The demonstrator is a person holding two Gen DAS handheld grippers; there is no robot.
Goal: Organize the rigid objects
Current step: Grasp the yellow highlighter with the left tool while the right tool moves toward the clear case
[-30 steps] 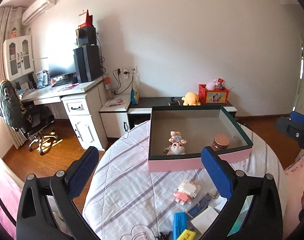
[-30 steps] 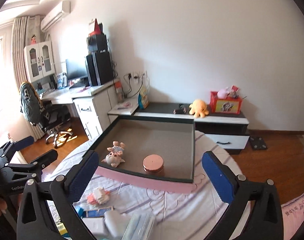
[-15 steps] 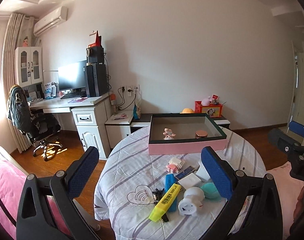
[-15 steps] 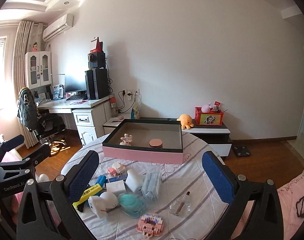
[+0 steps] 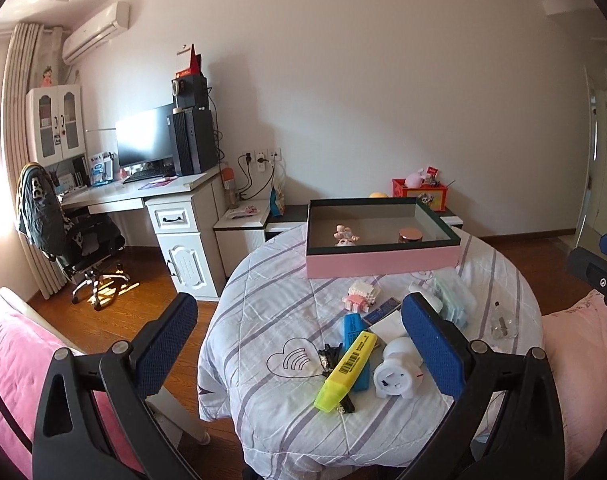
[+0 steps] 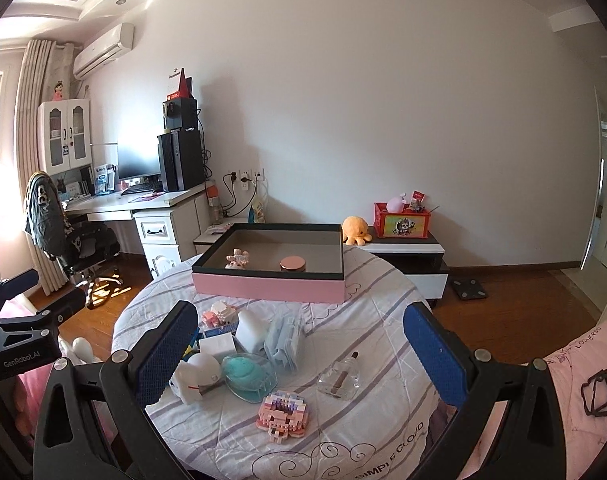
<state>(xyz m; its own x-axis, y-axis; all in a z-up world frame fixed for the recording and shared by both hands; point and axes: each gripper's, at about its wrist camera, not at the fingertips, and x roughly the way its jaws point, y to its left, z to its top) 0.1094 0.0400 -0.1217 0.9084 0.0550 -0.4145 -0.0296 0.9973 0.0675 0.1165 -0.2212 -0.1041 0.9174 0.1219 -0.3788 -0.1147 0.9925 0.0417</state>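
Observation:
A pink box [image 5: 383,262] [image 6: 269,286] with a dark rim stands at the far side of the round table. Inside it lie a small pig figure [image 5: 345,236] [image 6: 237,259] and a copper-lidded jar [image 5: 409,235] [image 6: 293,264]. Nearer lie a yellow highlighter [image 5: 345,372], a blue one [image 5: 353,330], a white piggy toy [image 5: 395,372] [image 6: 193,376], a teal dish [image 6: 249,374], a glass bottle [image 6: 339,378], two pink brick figures [image 6: 281,414] [image 5: 361,296] and a mask pack [image 6: 283,338]. My left gripper [image 5: 303,344] and right gripper [image 6: 303,356] hang open above the table's near edge, holding nothing.
The table wears a striped white cloth [image 6: 375,320]. A desk with monitor and office chair [image 5: 63,236] stands at the left, a low cabinet [image 6: 407,252] with toys behind the table. Pink bedding [image 5: 15,364] flanks the table. Wooden floor [image 6: 523,292] lies to the right.
Both grippers have pulled back from over the pink box toward the near side of the table, so the loose items now show. Both stay open.

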